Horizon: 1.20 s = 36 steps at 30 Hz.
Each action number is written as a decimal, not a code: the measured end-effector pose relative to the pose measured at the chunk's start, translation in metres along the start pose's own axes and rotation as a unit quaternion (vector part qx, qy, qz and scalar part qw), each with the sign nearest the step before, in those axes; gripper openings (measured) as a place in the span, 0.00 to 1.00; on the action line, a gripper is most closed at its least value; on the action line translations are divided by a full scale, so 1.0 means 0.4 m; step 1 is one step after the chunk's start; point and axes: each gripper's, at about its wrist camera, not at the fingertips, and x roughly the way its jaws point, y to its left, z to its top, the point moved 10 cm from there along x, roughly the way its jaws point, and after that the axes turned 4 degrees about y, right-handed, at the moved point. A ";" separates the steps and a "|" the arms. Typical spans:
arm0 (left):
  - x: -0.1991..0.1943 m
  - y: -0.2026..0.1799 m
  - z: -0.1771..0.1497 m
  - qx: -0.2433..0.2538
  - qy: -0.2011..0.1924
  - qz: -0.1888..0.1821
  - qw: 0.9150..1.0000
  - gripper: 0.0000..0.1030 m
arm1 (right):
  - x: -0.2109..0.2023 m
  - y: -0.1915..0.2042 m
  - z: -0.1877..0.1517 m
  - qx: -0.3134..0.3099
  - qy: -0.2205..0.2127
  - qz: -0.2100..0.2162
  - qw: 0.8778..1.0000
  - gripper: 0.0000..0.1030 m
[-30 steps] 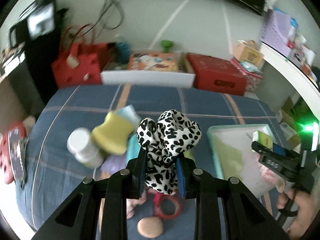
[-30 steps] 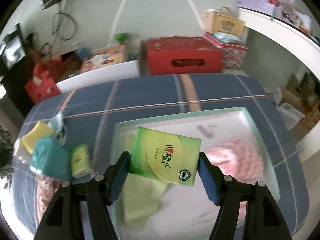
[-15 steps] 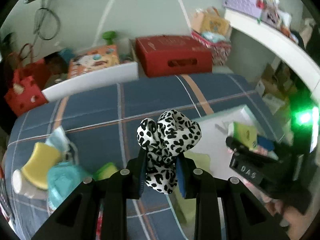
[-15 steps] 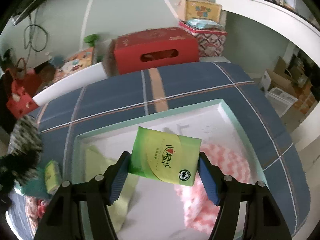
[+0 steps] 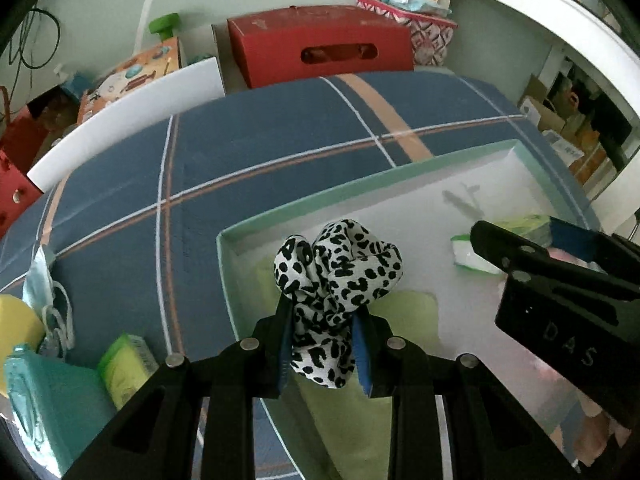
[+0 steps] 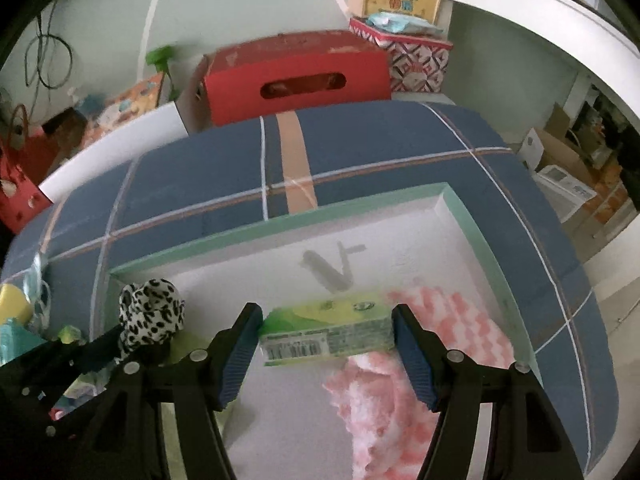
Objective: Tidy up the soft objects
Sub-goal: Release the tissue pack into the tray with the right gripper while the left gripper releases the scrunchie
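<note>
My left gripper (image 5: 324,316) is shut on a black-and-white leopard-print scrunchie (image 5: 340,268) and holds it over the left part of a white tray with a mint rim (image 5: 360,184), above a light green cloth (image 5: 412,312). In the right wrist view, my right gripper (image 6: 326,346) is shut on a green tissue pack (image 6: 332,320), low over the tray floor (image 6: 280,280) and beside a pink-and-white cloth (image 6: 440,332). The scrunchie (image 6: 150,312) shows at the tray's left side. The right gripper (image 5: 528,236) enters the left view from the right.
The tray lies on a blue plaid cover (image 5: 240,140). Left of it sit a small green pack (image 5: 124,364), a teal pack (image 5: 48,400), a face mask (image 5: 48,292) and a yellow sponge (image 5: 16,324). A red box (image 5: 320,48) and white board (image 5: 132,116) stand behind.
My left gripper has carried the scrunchie rightward and down, from above the pile of items to over the tray. My right gripper has sunk toward the tray floor, and the pack now shows its edge.
</note>
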 end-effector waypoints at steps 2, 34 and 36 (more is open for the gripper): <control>0.005 -0.003 0.002 0.003 -0.004 0.001 1.000 0.27 | 0.006 -0.002 -0.004 0.001 0.002 0.001 1.000 0.68; -0.154 0.097 -0.008 -0.060 -0.011 0.039 0.997 0.68 | -0.163 -0.073 -0.016 0.009 -0.026 -0.023 0.999 0.93; -0.156 0.115 -0.010 -0.071 -0.014 0.042 0.996 0.81 | -0.172 -0.076 -0.016 0.010 -0.033 -0.023 0.999 0.99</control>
